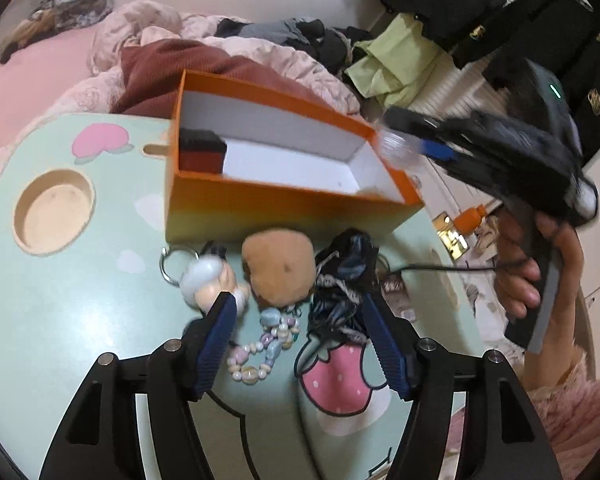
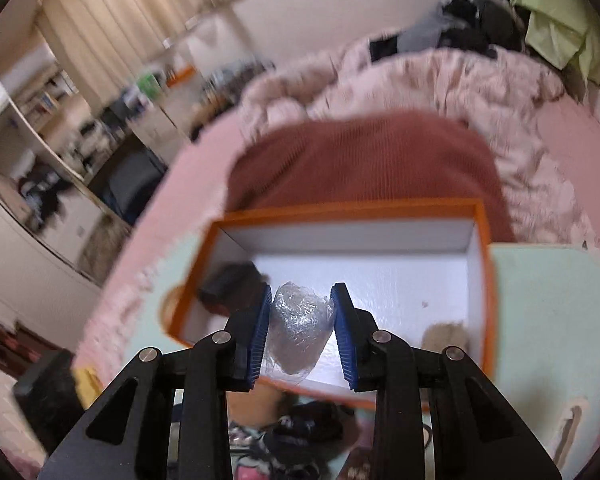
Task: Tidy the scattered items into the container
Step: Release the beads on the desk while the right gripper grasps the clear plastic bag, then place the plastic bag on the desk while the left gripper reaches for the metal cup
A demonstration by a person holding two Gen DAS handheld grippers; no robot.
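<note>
An orange box (image 1: 260,204) with a white inside stands on the mint lap table (image 1: 80,320); a dark red-and-black item (image 1: 201,150) lies in its left end. My right gripper (image 2: 300,320) is shut on a clear plastic-wrapped bundle (image 2: 298,330) and holds it over the box (image 2: 380,264); it shows at the box's right corner in the left wrist view (image 1: 400,146). My left gripper (image 1: 296,312) is open above a brown plush (image 1: 278,270), a bead bracelet (image 1: 260,344), a doll keychain (image 1: 210,284) and a dark drawstring pouch (image 1: 346,280).
The table has a round cup recess (image 1: 54,212) at its left. Pink bedding (image 1: 260,52) and clothes (image 1: 388,60) lie behind the box. A black cable (image 1: 440,268) runs off the table's right side.
</note>
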